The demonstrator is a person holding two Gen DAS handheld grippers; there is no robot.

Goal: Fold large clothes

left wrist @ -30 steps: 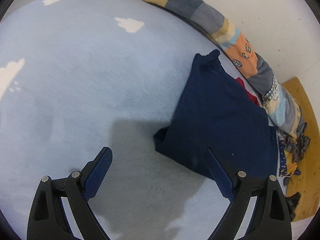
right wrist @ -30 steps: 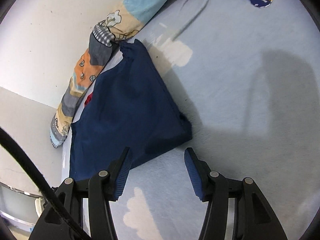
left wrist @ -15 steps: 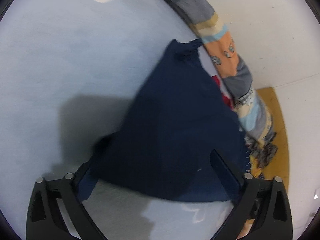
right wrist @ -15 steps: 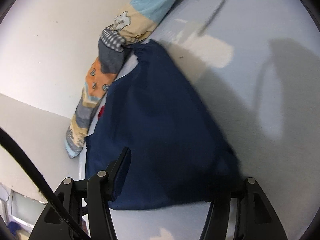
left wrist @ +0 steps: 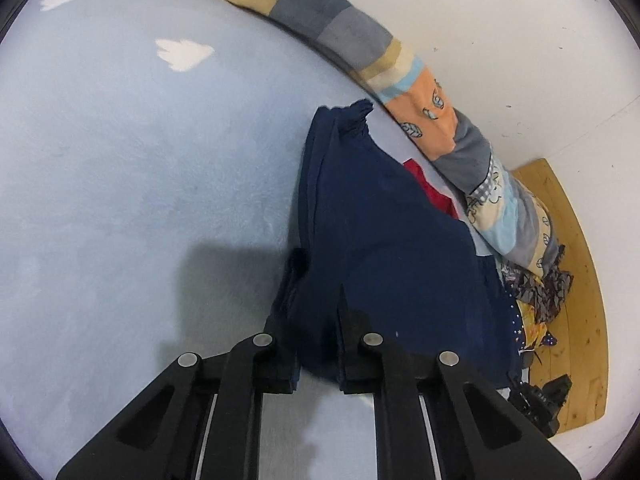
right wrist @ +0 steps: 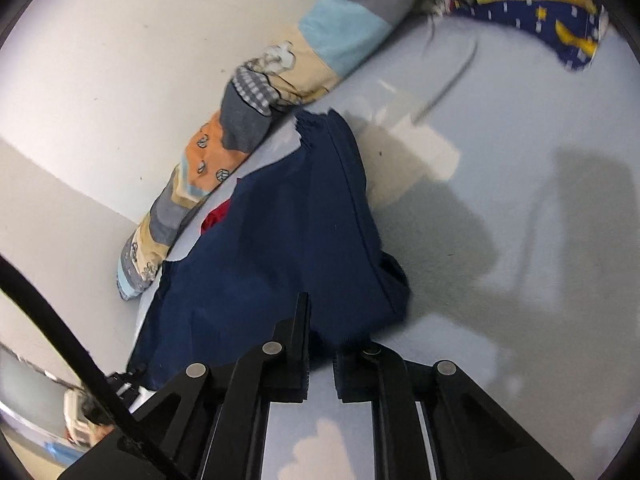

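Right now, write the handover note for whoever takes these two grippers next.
Left gripper: jaws have just closed, shut on the near edge of the navy garment.
Right gripper: just closed, shut on the same edge.
Garment lies on the light blue bedsheet, beside the patchwork quilt; something red shows at its far edge.
Done: both corners gripped, garment partly folded.
Left: carry the edge over, release, finish folding.

My bed (left wrist: 140,200) wears a pale blue sheet with white clouds. On it lies the navy garment (left wrist: 392,248), a red cloth (left wrist: 430,192) showing behind it. A patchwork quilt (left wrist: 440,120) runs along the wall edge, just beside them.
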